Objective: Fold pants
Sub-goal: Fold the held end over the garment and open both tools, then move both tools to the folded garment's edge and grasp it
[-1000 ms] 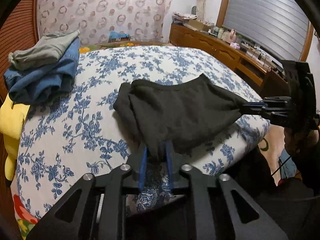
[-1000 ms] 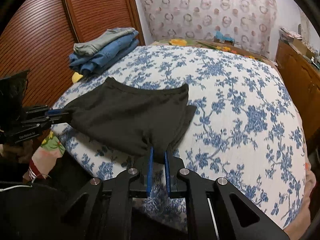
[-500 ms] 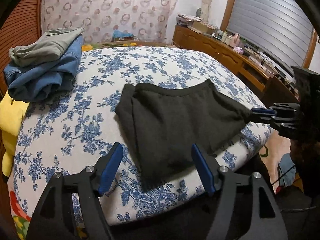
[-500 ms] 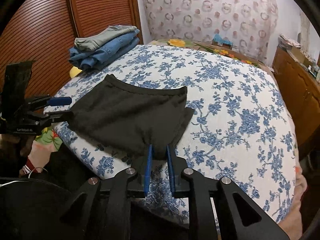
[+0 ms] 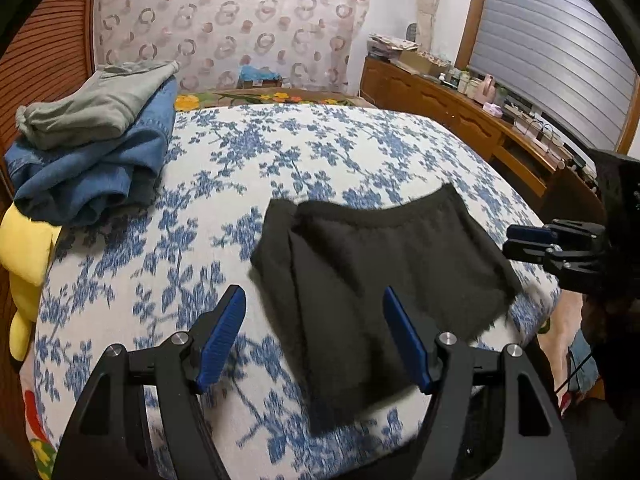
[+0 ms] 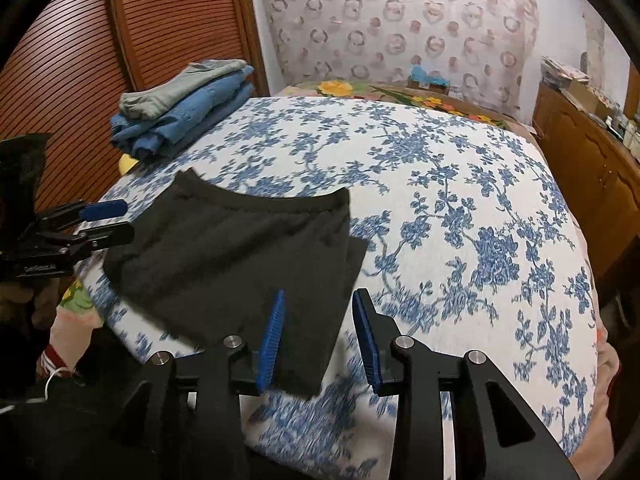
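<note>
Across the flowered bed [image 5: 320, 152] the folded black pants [image 5: 392, 280] lie near its six o'clock edge, my left gripper [image 5: 316, 336] spread, my right gripper [image 6: 320, 336] opening over their corner, so I'd lift both clear without snagging cloth.

- The folded pants [image 5: 384, 280] lay on the bed [image 5: 280, 168], at its near edge.
- A clothes stack [image 5: 92, 152] sat on the bed's far left corner.

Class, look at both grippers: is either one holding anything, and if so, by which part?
Nothing is held. The left gripper stands open over the folded black pants; the right gripper is opening, its pads off the cloth, which lies flat on the bed.
</note>
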A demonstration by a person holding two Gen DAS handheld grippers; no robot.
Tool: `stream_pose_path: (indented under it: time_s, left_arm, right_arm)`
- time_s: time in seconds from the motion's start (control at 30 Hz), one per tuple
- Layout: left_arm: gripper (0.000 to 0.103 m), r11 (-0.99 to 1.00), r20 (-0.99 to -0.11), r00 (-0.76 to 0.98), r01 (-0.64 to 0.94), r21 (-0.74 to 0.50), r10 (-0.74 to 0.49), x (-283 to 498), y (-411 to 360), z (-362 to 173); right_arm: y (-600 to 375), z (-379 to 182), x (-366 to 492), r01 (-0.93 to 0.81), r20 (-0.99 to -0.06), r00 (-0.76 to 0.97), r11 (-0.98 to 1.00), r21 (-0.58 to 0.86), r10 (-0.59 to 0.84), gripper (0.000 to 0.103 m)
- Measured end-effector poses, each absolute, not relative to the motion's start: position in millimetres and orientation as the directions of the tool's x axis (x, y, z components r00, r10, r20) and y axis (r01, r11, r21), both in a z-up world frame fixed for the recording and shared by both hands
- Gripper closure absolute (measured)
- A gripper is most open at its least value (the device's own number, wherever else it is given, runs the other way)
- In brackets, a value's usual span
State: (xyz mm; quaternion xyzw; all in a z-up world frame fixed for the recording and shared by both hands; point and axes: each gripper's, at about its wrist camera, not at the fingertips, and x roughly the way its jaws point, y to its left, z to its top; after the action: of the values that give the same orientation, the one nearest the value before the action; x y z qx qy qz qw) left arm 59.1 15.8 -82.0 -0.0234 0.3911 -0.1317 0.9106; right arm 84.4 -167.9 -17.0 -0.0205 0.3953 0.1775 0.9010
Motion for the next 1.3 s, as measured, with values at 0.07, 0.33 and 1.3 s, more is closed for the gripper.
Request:
stream_pose_path:
  time_s: [0.07,0.33,1.3]
  left_arm:
    - [0.031,0.966,-0.703,0.664,0.216,-0.145,-0.254,66,17,-81]
    - [0.031,0.972,-0.697,0.678,0.195,-0.135,-0.232,93,19,-80]
    - [0.031,0.976,-0.742,0.637,0.179,-0.124,-0.211,128,22,-109]
  right_arm:
    - [-167,-21,94,-0.324,-0.723,0.623,0.940,0.110,0.299,0.066]
    - [-163,-33,122,-0.292,-0.735,0.616,0.949,0.121,0.284,0.065]
    - [-160,-45,144,-0.277,-0.750,0.598,0.951,0.138,0.283,0.058]
